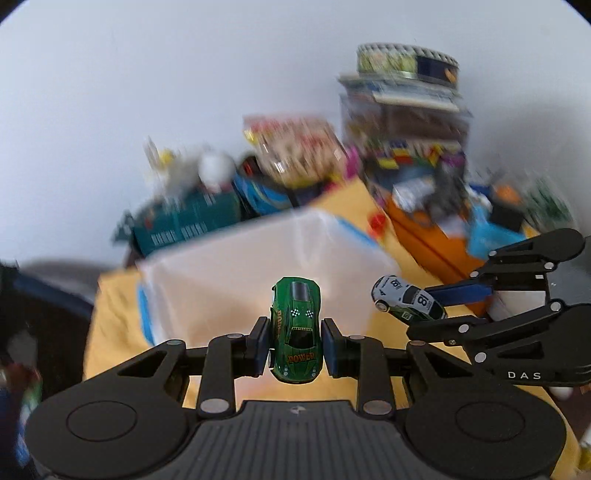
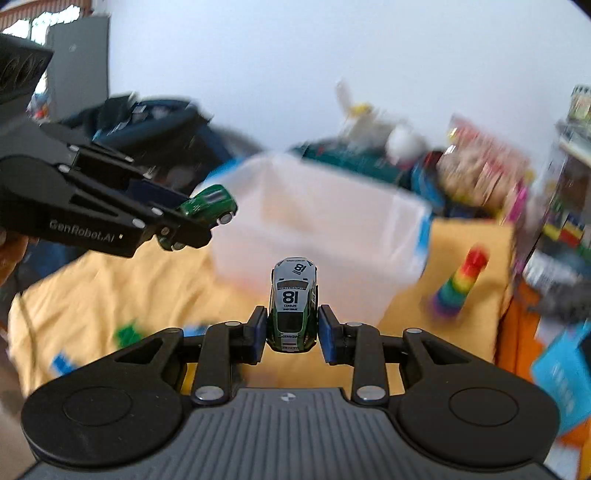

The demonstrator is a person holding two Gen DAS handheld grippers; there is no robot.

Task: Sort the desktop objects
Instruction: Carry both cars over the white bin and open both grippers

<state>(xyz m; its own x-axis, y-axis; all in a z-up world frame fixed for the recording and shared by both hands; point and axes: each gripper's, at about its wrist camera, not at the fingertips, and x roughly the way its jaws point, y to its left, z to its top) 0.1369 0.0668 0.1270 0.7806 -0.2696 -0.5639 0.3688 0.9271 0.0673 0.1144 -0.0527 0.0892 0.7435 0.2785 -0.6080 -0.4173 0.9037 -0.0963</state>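
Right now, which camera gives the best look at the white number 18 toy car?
The right wrist view: the white car sits centred and sharp, roof up, clamped in the right hand-held gripper. The left wrist view shows it smaller, side-on at the right.

A plain pale wall (image 1: 184,92) fills the space ahead of me, evenly lit. A yellow cloth (image 2: 110,288) covers my worktop. Far left, a grey cabinet (image 2: 79,62) stands beside a bright window (image 2: 48,20).

A yellow cloth (image 2: 110,288) covers the table, with blurred shelves (image 1: 406,110) against the white wall (image 1: 184,74).
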